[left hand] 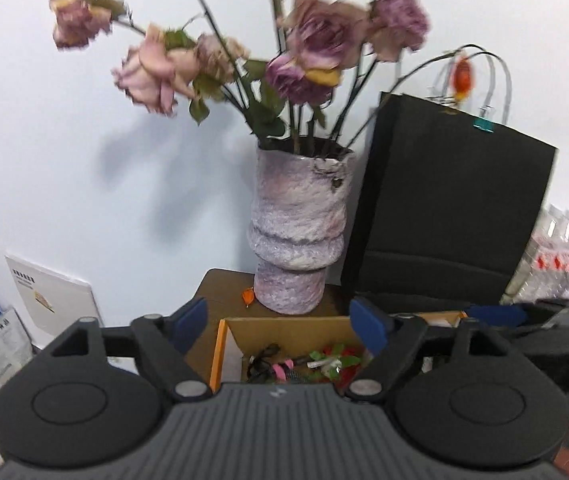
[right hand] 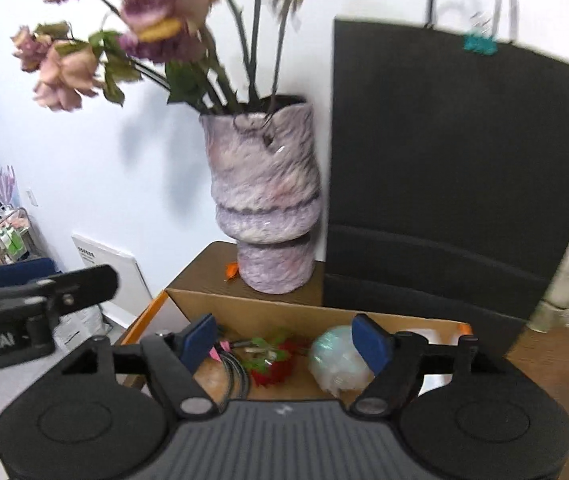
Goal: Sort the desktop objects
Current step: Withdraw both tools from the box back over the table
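An open cardboard box (left hand: 284, 326) (right hand: 268, 310) stands on the brown table in front of both grippers. Inside lie red and green plastic pieces (left hand: 336, 358) (right hand: 274, 362), black cables (left hand: 262, 362) (right hand: 236, 372), a pink bit (left hand: 280, 370) and a pale crumpled plastic ball (right hand: 336, 360). My left gripper (left hand: 280, 326) hovers over the box, open, with nothing between its blue pads (left hand: 190, 322). In the right wrist view my right gripper (right hand: 288, 340) is also open above the box, empty; the plastic ball lies in the box behind its right pad (right hand: 370, 344).
A mottled purple vase (left hand: 298, 228) (right hand: 268, 200) with dried roses (left hand: 316, 40) stands behind the box. A black paper bag (left hand: 444, 216) (right hand: 452, 176) leans beside it. Water bottles (left hand: 556, 256) are at far right. A white panel (left hand: 54, 294) leans on the wall.
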